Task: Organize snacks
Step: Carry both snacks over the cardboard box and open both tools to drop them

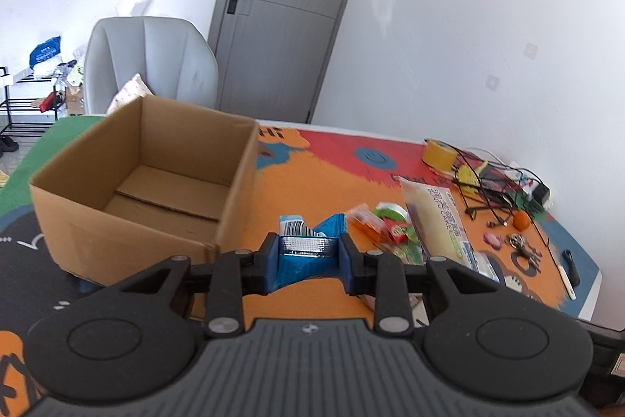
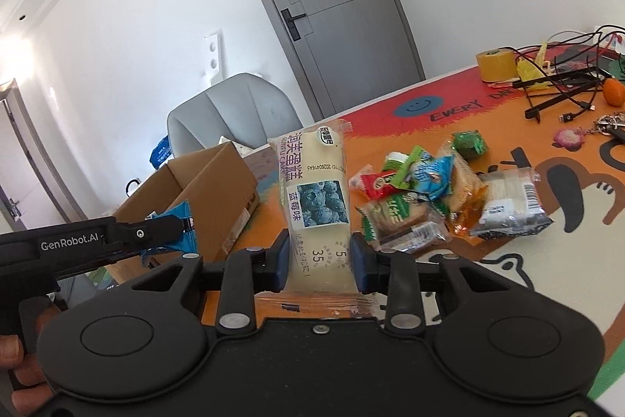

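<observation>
Left gripper (image 1: 308, 262) jaws squeezed on blue snack packet (image 1: 310, 253), by cardboard box (image 1: 129, 182). Right gripper (image 2: 320, 262) jaws pinching blueberry cake pack (image 2: 312, 198), long side pointing up, above table (image 2: 508, 268).

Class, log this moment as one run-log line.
left gripper: shut on blue snack packet | right gripper: shut on blueberry cake packet | cardboard box: open
</observation>
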The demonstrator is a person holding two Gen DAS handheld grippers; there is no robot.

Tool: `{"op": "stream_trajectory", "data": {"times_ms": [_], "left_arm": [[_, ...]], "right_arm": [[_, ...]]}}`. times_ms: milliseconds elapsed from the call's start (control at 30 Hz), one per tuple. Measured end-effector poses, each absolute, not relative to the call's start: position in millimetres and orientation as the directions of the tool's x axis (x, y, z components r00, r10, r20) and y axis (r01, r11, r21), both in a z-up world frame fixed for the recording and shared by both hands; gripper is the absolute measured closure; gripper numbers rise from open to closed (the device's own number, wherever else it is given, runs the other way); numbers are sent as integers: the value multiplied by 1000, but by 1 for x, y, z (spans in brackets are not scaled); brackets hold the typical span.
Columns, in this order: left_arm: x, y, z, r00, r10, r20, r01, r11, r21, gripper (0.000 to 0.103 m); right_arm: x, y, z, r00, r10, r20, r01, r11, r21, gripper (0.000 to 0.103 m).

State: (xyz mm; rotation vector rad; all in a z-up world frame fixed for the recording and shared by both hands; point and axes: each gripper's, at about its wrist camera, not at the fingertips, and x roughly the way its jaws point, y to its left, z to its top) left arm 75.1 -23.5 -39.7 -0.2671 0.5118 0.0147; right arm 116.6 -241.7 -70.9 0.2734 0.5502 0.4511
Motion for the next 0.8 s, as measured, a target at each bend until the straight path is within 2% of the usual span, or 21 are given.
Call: {"op": "stream_trajectory", "data": {"times_ms": [467,800], "left_arm": [[70,42,-16,899,102,-425,-224,943,-247,73],[83,81,-19,886,171,-431,-305,915,-263,73]], "right_arm": [[136,-192,-45,745,555,-370,-427,823,375,71],[146,-161,-36,725,598,-342,-474,793,381,71]]}}
